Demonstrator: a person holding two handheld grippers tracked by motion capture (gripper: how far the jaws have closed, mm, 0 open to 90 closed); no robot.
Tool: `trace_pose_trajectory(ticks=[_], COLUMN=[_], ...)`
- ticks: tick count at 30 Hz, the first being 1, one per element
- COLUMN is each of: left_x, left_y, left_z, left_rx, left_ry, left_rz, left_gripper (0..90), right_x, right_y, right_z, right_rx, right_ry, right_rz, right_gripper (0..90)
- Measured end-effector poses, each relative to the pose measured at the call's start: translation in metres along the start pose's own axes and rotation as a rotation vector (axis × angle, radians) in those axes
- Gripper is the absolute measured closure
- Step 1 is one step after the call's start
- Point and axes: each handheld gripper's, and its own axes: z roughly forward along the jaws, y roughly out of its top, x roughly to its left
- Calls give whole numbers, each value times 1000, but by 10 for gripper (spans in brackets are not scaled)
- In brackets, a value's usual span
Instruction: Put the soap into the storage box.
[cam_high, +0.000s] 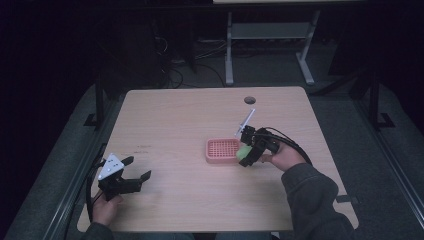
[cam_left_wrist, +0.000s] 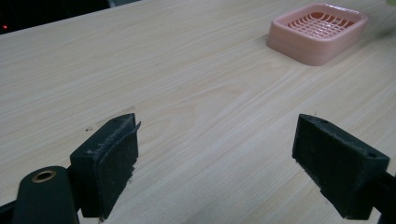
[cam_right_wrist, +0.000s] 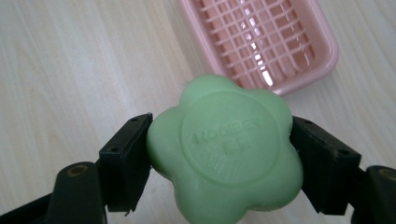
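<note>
A: While the left gripper (cam_high: 135, 170) rests near the table's (cam_high: 180, 115) near left corner, what state is it in?

B: Jaws spread wide, nothing between them; bare wood shows in the gap in the left gripper view.

A: And farther in, toward the right edge?

B: The right gripper (cam_right_wrist: 219, 154) pinches the soap (cam_right_wrist: 224, 151), a green flower-shaped bar, one jaw on each side. In the high view the soap (cam_high: 244, 152) hangs just beside the dish's (cam_high: 222, 159) right rim, apparently lifted off the wood.

A: Is the dish loaded?

B: No. Its pink grid (cam_right_wrist: 261, 39) is bare.

A: Progress, then?

B: Judged from this: the pick-up is done and the carry nearly so. Remaining are a short shift over the dish, lowering, and release. The left gripper seems to have no part yet.
</note>
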Motion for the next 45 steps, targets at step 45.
trace_pose_trajectory(ticks=[45], left_x=[1], left_y=[0], left_z=[2], left_rx=[7], left_ry=[3], left_rz=[-6], left_gripper=[141], right_x=[-20], right_y=[74], right_z=[48], right_rx=[33], right_ry=[-7], right_rz=[-16], right_gripper=[259])
